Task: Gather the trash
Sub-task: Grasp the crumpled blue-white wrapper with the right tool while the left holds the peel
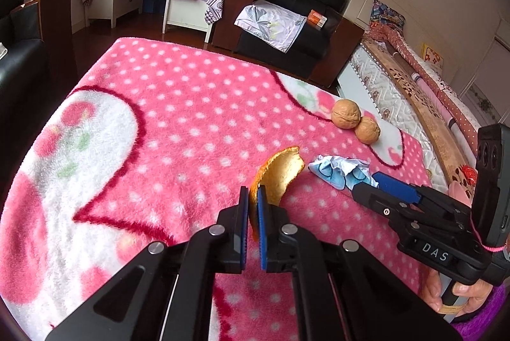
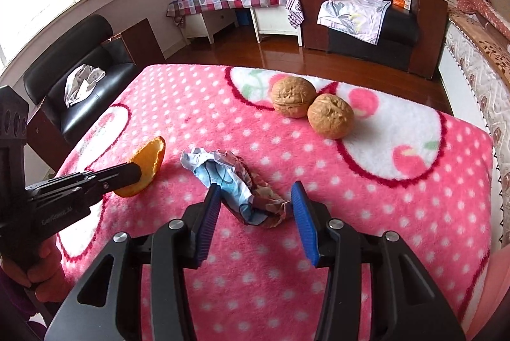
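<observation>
The left gripper (image 1: 253, 200) pinches the orange peel (image 1: 280, 175). The right gripper (image 2: 256, 197) stands half-wide around the crumpled wrapper (image 2: 236, 184), 7 o'clock of 2 walnuts (image 2: 312, 109); lower it squarely before squeezing.

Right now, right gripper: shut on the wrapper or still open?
Open. The right gripper has its blue pads on either side of the crumpled wrapper, with pink blanket visible in the gap beside the right-hand pad.

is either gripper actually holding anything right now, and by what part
The left gripper is shut on the orange peel, pinching its near edge. The right gripper is open, straddling the crumpled wrapper, not holding it.
</observation>
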